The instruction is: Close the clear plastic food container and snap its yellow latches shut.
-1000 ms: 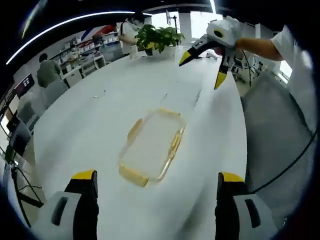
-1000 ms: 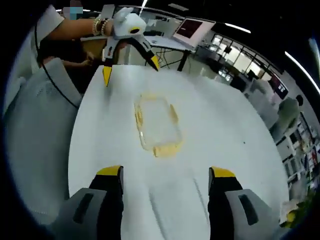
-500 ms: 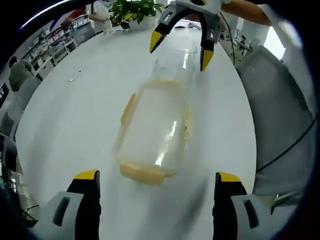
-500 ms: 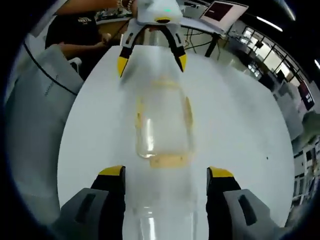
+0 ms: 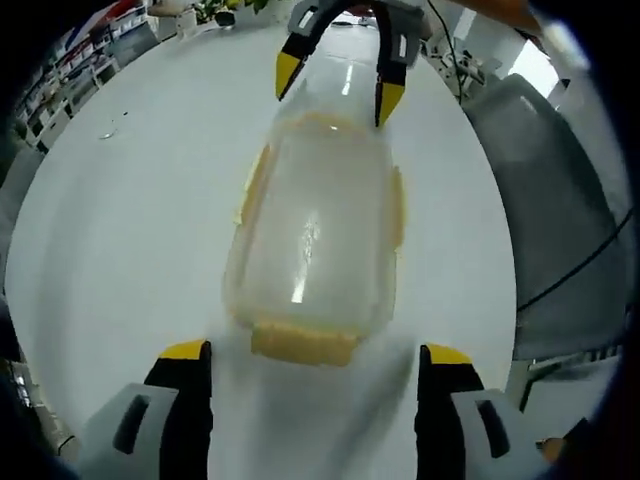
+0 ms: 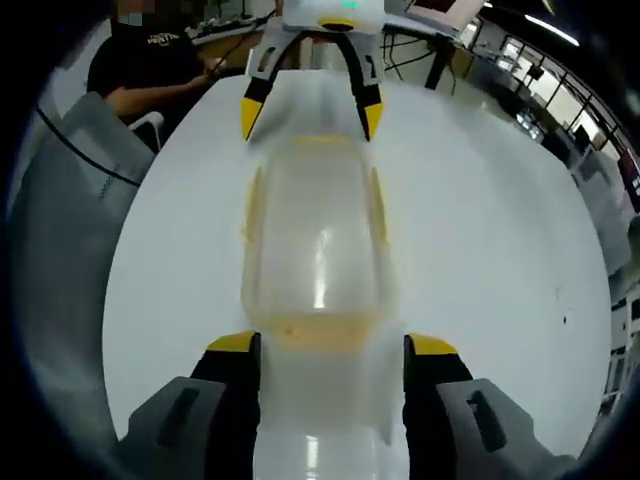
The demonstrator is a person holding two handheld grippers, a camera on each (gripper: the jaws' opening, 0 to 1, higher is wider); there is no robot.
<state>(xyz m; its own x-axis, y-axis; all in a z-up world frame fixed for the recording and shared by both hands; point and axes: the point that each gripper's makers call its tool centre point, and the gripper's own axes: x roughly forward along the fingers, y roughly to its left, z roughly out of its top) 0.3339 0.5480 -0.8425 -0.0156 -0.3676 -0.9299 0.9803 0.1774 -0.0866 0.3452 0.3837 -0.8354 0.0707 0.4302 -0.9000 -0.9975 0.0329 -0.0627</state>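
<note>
A clear plastic food container (image 5: 315, 240) lies flat on the white table (image 5: 120, 230), with yellow latches on its near end (image 5: 303, 343) and along both long sides (image 5: 255, 185). I cannot tell whether the latches are snapped down. My left gripper (image 5: 315, 360) is open, its jaws standing either side of the container's near short end. My right gripper (image 5: 338, 85) is open at the far end, facing me. In the right gripper view the container (image 6: 315, 235) runs away from my right gripper (image 6: 330, 346) toward the left gripper (image 6: 311, 117), and the near latch (image 6: 320, 328) sits between the jaws.
A grey chair (image 5: 560, 200) with a black cable over it stands past the table's edge. Another grey chair (image 6: 60, 230) sits beside the table, and a person in a black shirt (image 6: 150, 70) is behind it. Desks and monitors fill the room beyond.
Both cameras have closed in on the container from opposite ends. Each gripper now straddles a short end, where before they hovered well back from it. The container has stayed put.
</note>
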